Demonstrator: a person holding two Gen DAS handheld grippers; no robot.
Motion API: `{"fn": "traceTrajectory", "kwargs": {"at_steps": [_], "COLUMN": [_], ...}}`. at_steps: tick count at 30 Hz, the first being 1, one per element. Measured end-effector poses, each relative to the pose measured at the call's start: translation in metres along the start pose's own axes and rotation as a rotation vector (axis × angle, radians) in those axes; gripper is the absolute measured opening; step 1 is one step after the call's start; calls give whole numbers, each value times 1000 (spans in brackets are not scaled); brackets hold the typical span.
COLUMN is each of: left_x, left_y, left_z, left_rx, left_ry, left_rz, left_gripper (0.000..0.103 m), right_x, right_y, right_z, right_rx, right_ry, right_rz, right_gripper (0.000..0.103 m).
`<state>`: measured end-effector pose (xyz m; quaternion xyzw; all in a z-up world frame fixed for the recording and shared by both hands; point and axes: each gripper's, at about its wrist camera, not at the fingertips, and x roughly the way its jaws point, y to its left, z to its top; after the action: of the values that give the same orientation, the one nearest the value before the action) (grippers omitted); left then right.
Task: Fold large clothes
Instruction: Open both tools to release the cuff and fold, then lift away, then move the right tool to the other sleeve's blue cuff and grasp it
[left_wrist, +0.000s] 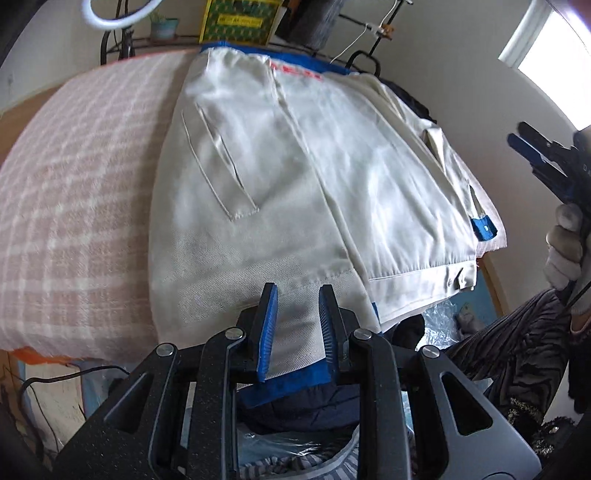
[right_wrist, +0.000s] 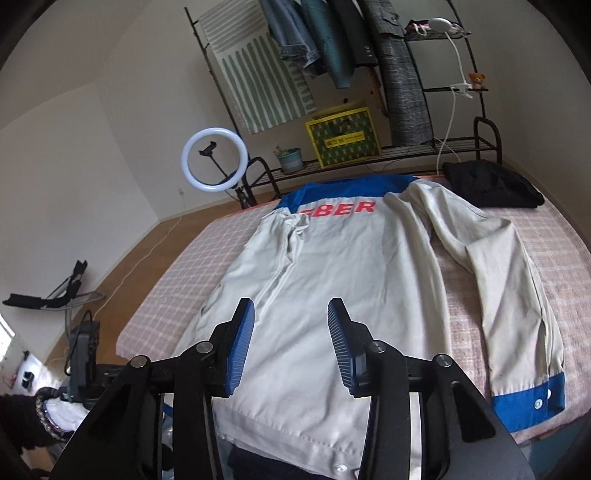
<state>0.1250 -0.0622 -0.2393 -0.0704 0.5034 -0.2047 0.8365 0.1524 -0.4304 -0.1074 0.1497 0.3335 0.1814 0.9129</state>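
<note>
The jacket (right_wrist: 332, 295) lies back-up on the bed (right_wrist: 546, 266), its blue collar toward the far edge and its hem hanging a little over the near edge. One side panel has been folded in over the back, showing the inner pocket in the left wrist view, while the other sleeve (right_wrist: 498, 295) is stretched out flat toward the near right corner, its blue cuff (right_wrist: 528, 398) at the edge.

The left gripper (left_wrist: 297, 332) has its fingers clamped on the folded panel's lower corner, where the cream cloth and its blue trim pass between the pads. That hold probably keeps the fold lined up with the hem as it is laid down.

The right gripper (right_wrist: 291, 347) hovers above the hem with its fingers apart and nothing between them; the cloth seen in the gap lies well below. It also shows at the right of the left wrist view, held up in a gloved hand (left_wrist: 565, 251). It looks free to go for the sleeve, likely the next part to fold in.
</note>
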Motion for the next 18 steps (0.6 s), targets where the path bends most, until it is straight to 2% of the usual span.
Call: {"fn": "traceTrajectory", "kwargs": {"at_steps": [3,7,8,10,14,18], "left_x": [12,17,14,6,-19,-20], "left_y": [-2,-8,-11,-19,-50,-70], "left_z": [0,2,4,9,24,40], "left_rx": [37,62,69,79,115,134], "left_ry": [35,67,67,49,-53,-80], "left_rz": [43,64,67,49,-31,-71], "left_gripper": [22,22,22,22,22,22], "right_x": [-9,-22,-26,-33,-44,-52], "right_y": [-25,-57,-66,-81,-115,-150], "right_z": [-2,-4,-5,-9,-16,-24], "right_rx": [42,86,95,110,158,197], "right_ry": [-23,-35,-33,-28,15,88], "right_rz": [-44,-105,-120,-157,-235,-329], "right_gripper": [41,57,58,59,59,59]}}
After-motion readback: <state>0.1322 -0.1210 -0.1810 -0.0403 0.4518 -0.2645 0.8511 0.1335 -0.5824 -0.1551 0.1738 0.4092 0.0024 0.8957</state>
